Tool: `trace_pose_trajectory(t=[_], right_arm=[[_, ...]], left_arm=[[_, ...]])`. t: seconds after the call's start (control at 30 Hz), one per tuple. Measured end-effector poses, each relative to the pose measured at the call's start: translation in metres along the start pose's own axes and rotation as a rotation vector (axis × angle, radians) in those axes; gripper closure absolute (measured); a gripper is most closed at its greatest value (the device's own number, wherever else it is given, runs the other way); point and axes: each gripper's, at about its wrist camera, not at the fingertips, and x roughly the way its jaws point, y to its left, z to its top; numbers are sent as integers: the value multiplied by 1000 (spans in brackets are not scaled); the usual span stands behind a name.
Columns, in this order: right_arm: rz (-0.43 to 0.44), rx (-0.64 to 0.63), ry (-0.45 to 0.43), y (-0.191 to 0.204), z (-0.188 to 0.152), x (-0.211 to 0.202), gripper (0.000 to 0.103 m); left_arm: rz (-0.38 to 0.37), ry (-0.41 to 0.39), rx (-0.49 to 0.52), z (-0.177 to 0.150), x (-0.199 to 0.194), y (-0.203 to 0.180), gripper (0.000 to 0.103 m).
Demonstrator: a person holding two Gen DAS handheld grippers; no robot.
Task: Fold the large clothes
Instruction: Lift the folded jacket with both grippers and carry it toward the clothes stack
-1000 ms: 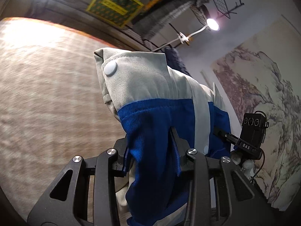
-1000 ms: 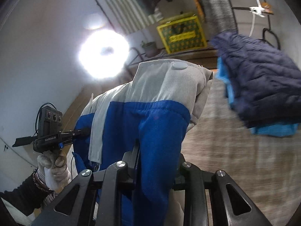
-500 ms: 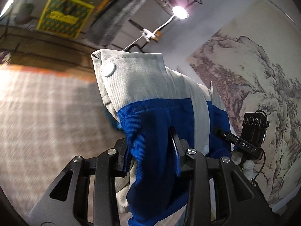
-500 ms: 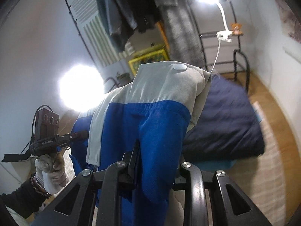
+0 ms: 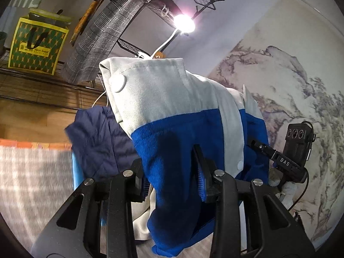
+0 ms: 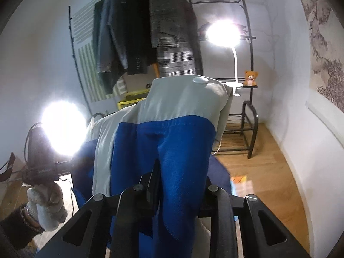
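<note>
A blue and light grey jacket (image 5: 172, 111) with white snap buttons hangs lifted in the air between both grippers. My left gripper (image 5: 172, 178) is shut on its blue part. My right gripper (image 6: 180, 185) is shut on the blue part of the same jacket (image 6: 172, 133). The right gripper's body also shows in the left wrist view (image 5: 294, 150), and the left gripper's body, held by a gloved hand, shows in the right wrist view (image 6: 43, 167). The fingertips are hidden by cloth.
A dark navy quilted jacket (image 5: 101, 135) lies on light blue cloth on a woven rug (image 5: 32, 172). A clothes rack with hanging coats (image 6: 150, 32), a lamp (image 6: 223, 34), a teddy bear (image 6: 250, 77), a yellow bag (image 5: 36, 45) and a wooden floor (image 6: 264, 163) are behind.
Both grippers have tilted upward with the jacket still held; the views swung from the rug toward the rack, lamps and walls.
</note>
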Motion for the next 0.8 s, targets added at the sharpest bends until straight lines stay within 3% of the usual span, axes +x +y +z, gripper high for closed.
trace_pose_trajectory(t=[0.13, 0.4, 0.8], right_arm=[[-1, 50, 31, -33, -6, 49, 80], [-26, 195, 172, -87, -55, 156, 79], [-164, 229, 270, -114, -77, 231, 64]], left_arm=[[46, 20, -33, 4, 37, 25, 69], [164, 99, -125, -17, 97, 93, 69], [213, 119, -162, -19, 140, 136, 65]])
